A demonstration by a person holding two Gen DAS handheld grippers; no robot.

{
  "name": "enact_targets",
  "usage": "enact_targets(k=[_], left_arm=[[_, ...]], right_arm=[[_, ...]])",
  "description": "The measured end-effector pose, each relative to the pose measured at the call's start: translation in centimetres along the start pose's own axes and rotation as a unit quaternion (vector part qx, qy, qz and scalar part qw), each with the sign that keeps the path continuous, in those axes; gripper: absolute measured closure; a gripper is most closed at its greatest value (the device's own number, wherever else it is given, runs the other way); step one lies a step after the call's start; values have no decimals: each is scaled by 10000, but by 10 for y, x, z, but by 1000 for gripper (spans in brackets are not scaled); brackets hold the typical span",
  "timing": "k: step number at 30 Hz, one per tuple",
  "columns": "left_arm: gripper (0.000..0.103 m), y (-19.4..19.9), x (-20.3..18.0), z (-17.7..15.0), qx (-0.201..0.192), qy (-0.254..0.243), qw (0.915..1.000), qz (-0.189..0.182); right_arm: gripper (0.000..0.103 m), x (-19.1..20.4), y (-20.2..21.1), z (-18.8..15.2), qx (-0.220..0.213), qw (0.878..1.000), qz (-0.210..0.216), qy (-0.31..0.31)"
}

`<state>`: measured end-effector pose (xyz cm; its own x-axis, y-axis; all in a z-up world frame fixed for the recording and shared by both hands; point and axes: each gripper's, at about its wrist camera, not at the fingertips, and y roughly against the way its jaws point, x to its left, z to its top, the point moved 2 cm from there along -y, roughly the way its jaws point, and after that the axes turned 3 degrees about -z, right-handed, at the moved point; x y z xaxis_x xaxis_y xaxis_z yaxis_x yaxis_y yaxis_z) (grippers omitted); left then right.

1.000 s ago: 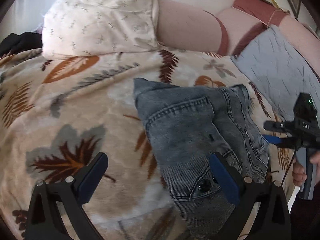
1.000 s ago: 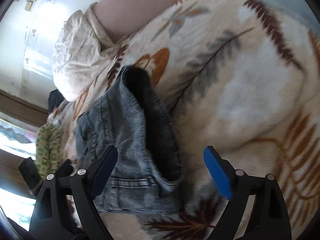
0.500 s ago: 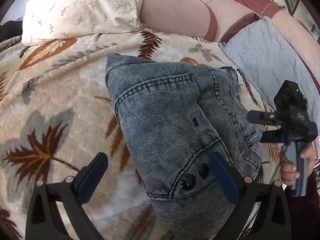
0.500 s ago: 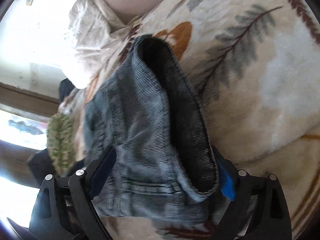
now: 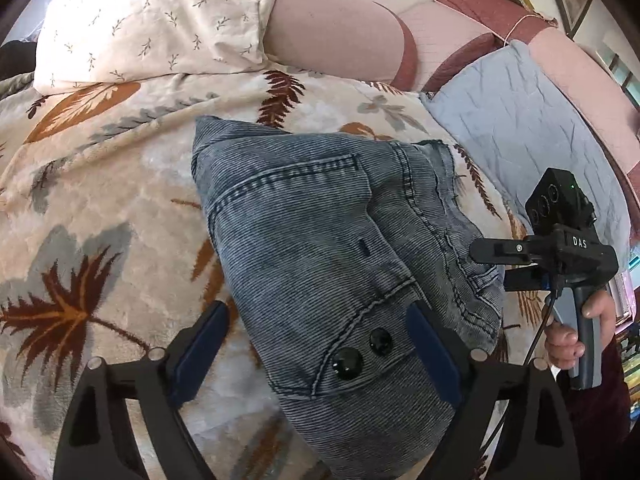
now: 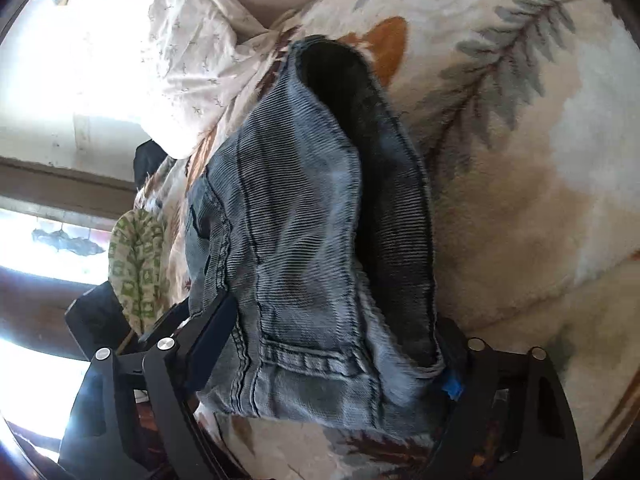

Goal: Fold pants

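Pants [image 5: 320,248]: blue-grey ribbed denim, folded into thick bundle on plush leaf-print blanket [image 5: 100,208]; stitched pocket seams, 2 dark buttons [image 5: 362,350] near waistband. Left gripper [image 5: 316,354]: jaws wide, straddling waistband, nothing clamped. Right gripper [image 6: 336,356]: jaws spread around bundle edge, grip cannot be told; housing marked "DAS". Sprig-print pillow [image 5: 156,20] behind.

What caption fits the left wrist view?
Open left hand-held gripper straddling folded denim pants on a leaf-print blanket.
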<state>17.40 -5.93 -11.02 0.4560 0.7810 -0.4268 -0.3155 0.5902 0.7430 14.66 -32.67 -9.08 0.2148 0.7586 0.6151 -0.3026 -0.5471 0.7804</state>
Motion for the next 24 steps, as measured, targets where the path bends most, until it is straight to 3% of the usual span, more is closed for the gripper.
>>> enact_targets(k=[6,9,12,14,18,19,20,22,24], left_arm=[[19,-5,1,-1,-5,98,9999,-95],[28,-2,0,-1,-77,99,9999,-96],[33,0,-1,0,-97,60,9999,-59],[41,-1,2,0,-94,79,9999,15],[40,-2,2,0,-130,98,9999,24],[35,-3,1,0,-130,83,9998,86],[22,-4,1,0,-140,93,9997,179],[14,-5,6,-1,-144,142,9993,307],[14,-5,11,0,-88,320,9994,106]], right_arm=[[15,1,-7,-2,-28,9999,95,97],[16,10,-12,-4,-83,9996,86,262],[27,22,-14,-8,-114,9987,162,461],[33,25,-19,-10,-119,9979,-122,619],[45,19,-18,-7,-147,9985,-239,465],[45,17,-19,-8,-143,9987,-225,440],[45,16,-19,-8,-121,9988,-225,408],[46,12,-16,-7,-58,9991,-227,352],[47,5,-11,-6,-21,9996,-193,217]])
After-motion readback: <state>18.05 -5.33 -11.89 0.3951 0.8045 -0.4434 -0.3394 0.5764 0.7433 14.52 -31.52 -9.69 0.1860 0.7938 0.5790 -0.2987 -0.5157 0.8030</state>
